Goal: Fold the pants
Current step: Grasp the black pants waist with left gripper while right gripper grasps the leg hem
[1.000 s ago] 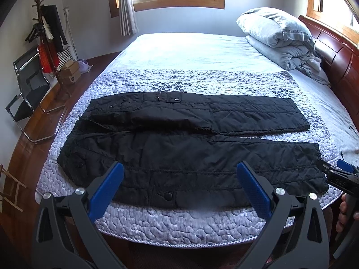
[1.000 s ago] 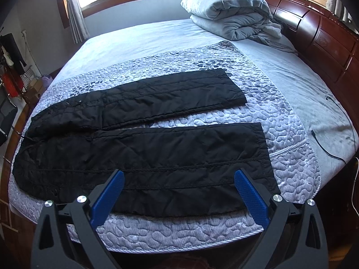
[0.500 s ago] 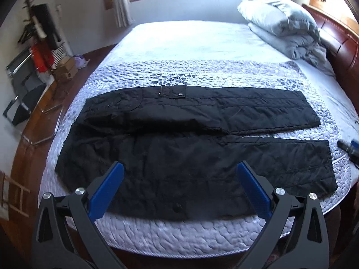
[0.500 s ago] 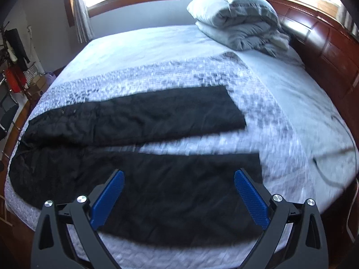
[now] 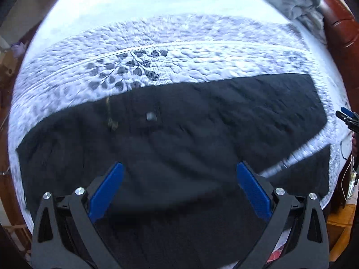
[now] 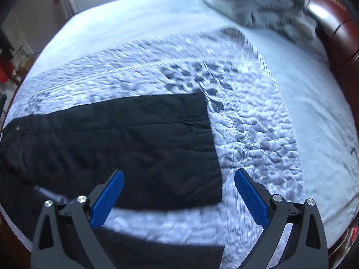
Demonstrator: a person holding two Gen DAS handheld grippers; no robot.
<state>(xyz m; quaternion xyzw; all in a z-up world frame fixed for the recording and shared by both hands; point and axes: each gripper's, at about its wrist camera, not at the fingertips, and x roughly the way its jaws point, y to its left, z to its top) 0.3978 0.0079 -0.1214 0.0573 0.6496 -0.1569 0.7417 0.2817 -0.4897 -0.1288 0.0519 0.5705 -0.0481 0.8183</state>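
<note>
Black quilted pants (image 5: 179,139) lie spread flat on the bed, waist to the left, legs to the right. My left gripper (image 5: 177,170) is open and empty, low over the waist and seat part. A snap button (image 5: 150,116) shows near the far waist edge. In the right wrist view the far leg (image 6: 125,145) ends in a hem (image 6: 212,143), and the near leg (image 6: 157,253) lies below a strip of quilt. My right gripper (image 6: 178,177) is open and empty over the far leg's hem end. Its tip shows at the right edge of the left wrist view (image 5: 347,114).
The pants rest on a lavender quilted coverlet (image 6: 258,134) over a pale blue sheet (image 5: 157,2). A folded grey duvet (image 6: 253,2) lies at the head end by the dark wooden headboard (image 6: 336,29). A thin cable (image 6: 353,151) lies on the sheet at right.
Both grippers have moved forward and down over the bed, so the pants now fill the views. Both stay open. The pants have not moved.
</note>
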